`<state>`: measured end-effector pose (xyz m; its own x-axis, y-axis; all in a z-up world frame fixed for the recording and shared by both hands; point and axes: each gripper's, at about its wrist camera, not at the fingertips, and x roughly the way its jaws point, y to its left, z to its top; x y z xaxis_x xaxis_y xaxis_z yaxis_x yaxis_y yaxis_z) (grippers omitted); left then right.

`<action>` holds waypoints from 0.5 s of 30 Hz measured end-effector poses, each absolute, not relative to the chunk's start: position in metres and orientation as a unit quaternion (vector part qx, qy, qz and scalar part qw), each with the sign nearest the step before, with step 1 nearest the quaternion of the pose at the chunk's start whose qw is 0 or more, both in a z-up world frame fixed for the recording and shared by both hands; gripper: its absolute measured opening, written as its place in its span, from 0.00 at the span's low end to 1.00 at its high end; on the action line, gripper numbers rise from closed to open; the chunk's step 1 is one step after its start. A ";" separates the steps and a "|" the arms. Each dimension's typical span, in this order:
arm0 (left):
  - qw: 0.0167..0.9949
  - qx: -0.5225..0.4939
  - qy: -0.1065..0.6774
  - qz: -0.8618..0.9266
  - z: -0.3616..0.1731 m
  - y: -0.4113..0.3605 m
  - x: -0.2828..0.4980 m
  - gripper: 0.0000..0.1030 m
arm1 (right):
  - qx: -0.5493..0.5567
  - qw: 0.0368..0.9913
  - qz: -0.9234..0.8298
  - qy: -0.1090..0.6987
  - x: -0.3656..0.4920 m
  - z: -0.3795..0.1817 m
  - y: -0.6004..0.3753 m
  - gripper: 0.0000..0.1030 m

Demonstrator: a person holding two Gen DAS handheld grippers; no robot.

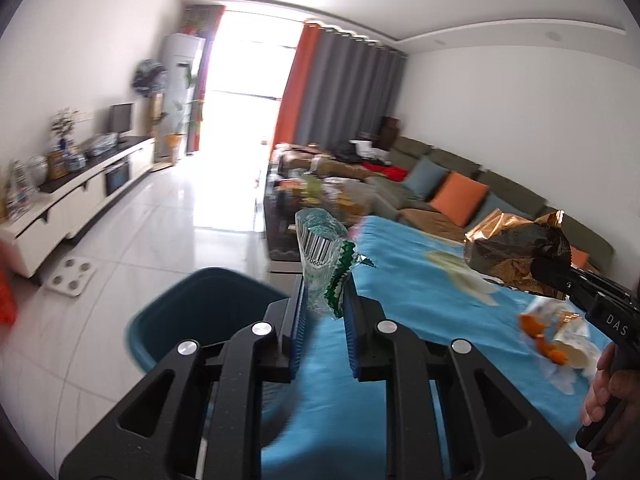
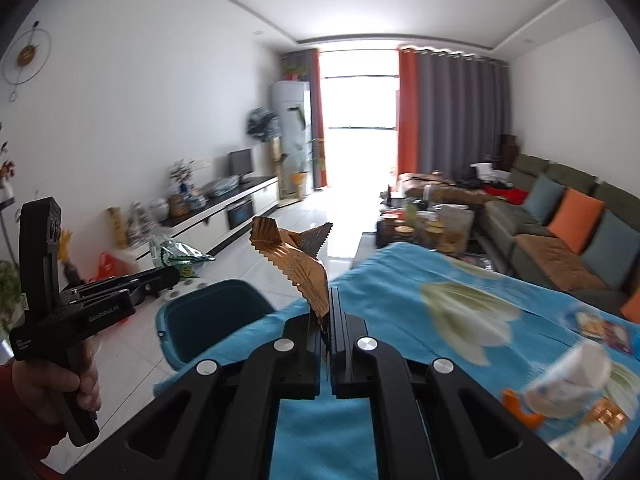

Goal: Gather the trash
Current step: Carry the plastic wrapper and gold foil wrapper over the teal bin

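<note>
We hold two pieces of trash clear of the counter: a green-and-clear wrapper pinched in our left gripper, and a crinkled gold wrapper clamped in our right gripper, both sets of fingers narrowed onto thin film. The teal bin sits on the floor just past the blue cloth's edge, so we judge both are raised for dropping. More wrappers lie at our right.
</note>
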<state>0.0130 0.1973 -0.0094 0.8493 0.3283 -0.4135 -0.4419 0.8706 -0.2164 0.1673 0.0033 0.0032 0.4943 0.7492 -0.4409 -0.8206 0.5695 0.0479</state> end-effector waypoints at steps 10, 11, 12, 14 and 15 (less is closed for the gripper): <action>0.925 -0.177 0.212 0.262 -0.029 0.256 -0.026 0.17 | -0.101 0.794 0.534 0.273 0.175 -0.017 0.112 0.02; 0.923 -0.181 0.216 0.262 -0.031 0.260 -0.027 0.17 | -0.104 0.789 0.538 0.278 0.177 -0.019 0.122 0.02; 0.920 -0.185 0.220 0.265 -0.034 0.264 -0.028 0.17 | -0.112 0.785 0.539 0.284 0.178 -0.023 0.133 0.02; 0.916 -0.190 0.229 0.268 -0.042 0.269 -0.026 0.17 | -0.127 0.777 0.541 0.295 0.180 -0.030 0.151 0.02; 0.914 -0.194 0.235 0.269 -0.045 0.274 -0.027 0.18 | -0.131 0.774 0.541 0.302 0.182 -0.033 0.159 0.02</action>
<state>-0.0267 0.2738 -0.0453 0.7444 0.4014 -0.5336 -0.5834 0.7797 -0.2273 0.1817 0.1588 -0.0333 0.2324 0.7580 -0.6094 -0.9164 0.3805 0.1238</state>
